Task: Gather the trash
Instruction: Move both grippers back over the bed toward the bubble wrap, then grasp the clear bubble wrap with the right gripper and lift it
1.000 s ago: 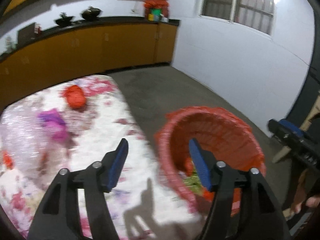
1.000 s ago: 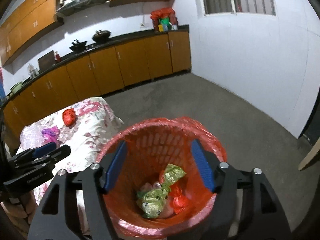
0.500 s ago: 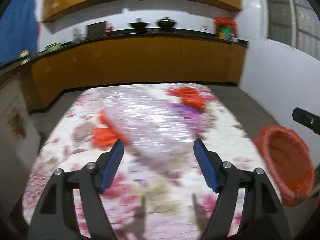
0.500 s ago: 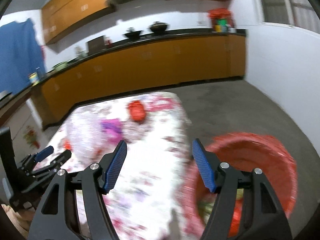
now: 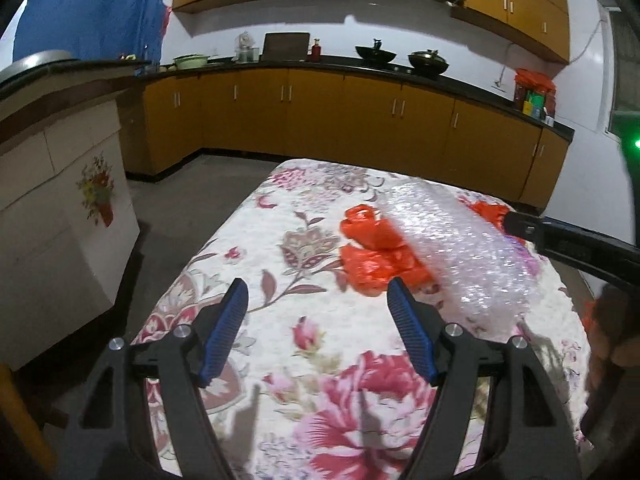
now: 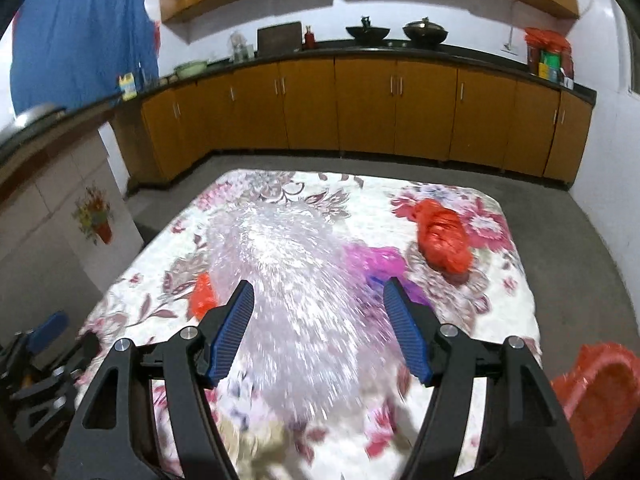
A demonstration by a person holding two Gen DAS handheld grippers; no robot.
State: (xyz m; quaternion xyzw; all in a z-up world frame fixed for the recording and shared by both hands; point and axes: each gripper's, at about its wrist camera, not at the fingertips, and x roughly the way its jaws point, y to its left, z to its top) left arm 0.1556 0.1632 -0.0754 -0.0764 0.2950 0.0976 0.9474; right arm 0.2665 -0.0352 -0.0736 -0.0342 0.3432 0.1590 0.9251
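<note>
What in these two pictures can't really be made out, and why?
- Red trash basket: cut off by the right wrist view's edge, its contents unseen.
- Purple bag: partly behind the bubble wrap in the right wrist view.
- Red bag: its right side is covered by the bubble wrap in the left wrist view.
- Bottles on the counter: too small to read.

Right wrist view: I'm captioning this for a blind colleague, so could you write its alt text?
The open right gripper hovers over a floral tablecloth, aimed at a long sheet of clear bubble wrap. A red plastic bag, a purple bag and a smaller red scrap lie around it; the red-lined bin is lower right.
</note>
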